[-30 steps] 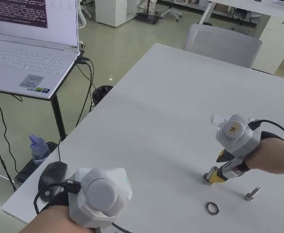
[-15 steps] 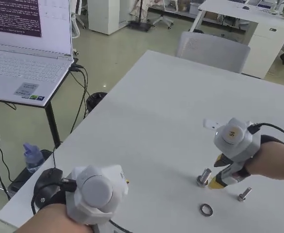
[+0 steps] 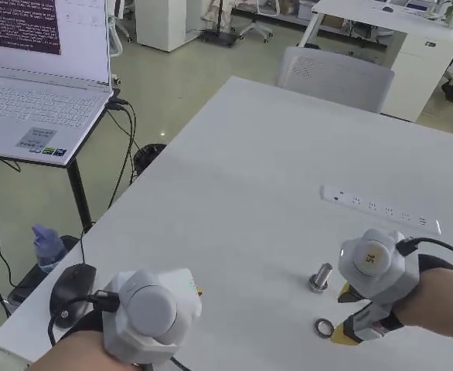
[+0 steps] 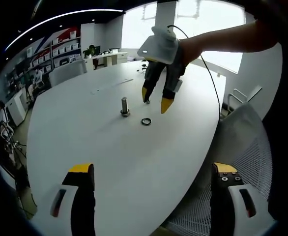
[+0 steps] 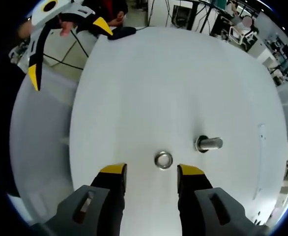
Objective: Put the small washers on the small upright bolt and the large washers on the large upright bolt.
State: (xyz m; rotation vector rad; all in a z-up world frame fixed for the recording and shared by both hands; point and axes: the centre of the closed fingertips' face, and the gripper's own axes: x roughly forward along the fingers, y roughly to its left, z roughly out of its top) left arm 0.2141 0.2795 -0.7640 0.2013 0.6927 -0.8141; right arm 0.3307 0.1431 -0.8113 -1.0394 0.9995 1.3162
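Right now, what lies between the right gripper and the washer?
Bare table. In the right gripper view the washer lies just ahead of the open right gripper, nothing between them; the upright bolt stands off to one side.

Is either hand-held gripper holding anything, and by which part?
Nothing is held. The right hand-held gripper is open, the washer loose ahead of its tips; the left hand-held gripper is open and empty.
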